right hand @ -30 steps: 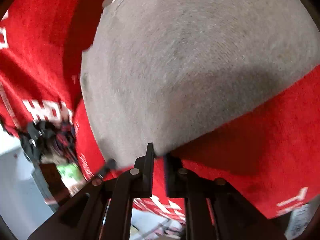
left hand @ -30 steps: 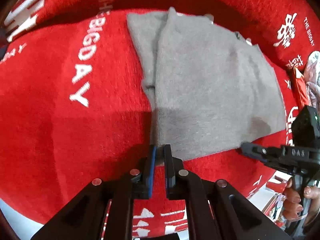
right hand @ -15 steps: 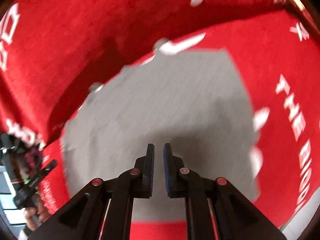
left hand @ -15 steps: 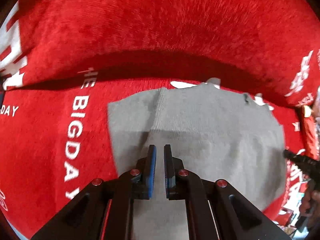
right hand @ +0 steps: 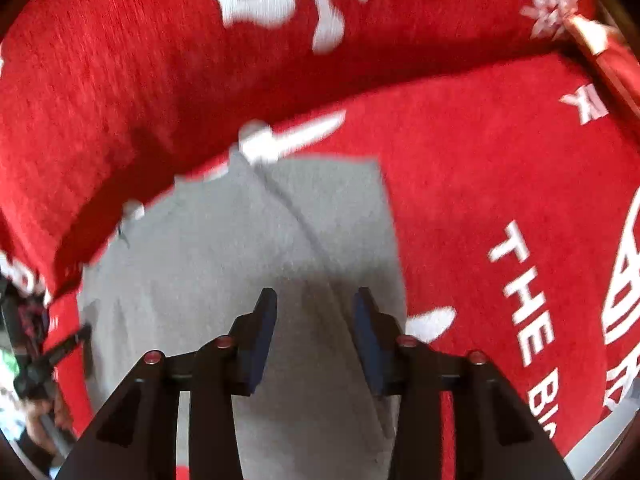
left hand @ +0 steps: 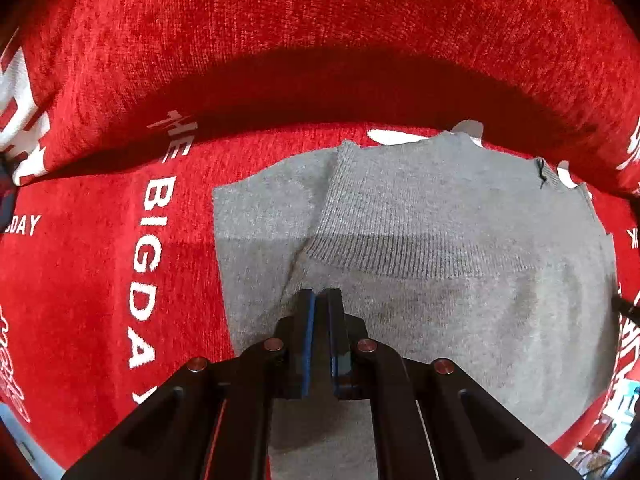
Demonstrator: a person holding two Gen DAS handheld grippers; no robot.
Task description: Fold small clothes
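A grey knitted garment (left hand: 420, 240) lies on a red blanket (left hand: 100, 260) with white lettering. Its near part is doubled over, and the ribbed hem (left hand: 400, 256) runs across the middle. My left gripper (left hand: 322, 300) is shut on the garment's fold, with a thin slit between the blue pads. The garment also shows in the right wrist view (right hand: 240, 264). My right gripper (right hand: 316, 308) is open just above it, with nothing between the fingers.
The red blanket rises into a raised fold (left hand: 320, 40) behind the garment. The left gripper's body (right hand: 36, 352) shows at the left edge of the right wrist view. Clutter (left hand: 612, 412) lies beyond the blanket's right edge.
Both grippers carried the garment's near edge forward over its far part, folding it. The right gripper has now opened and let go. The left stays shut.
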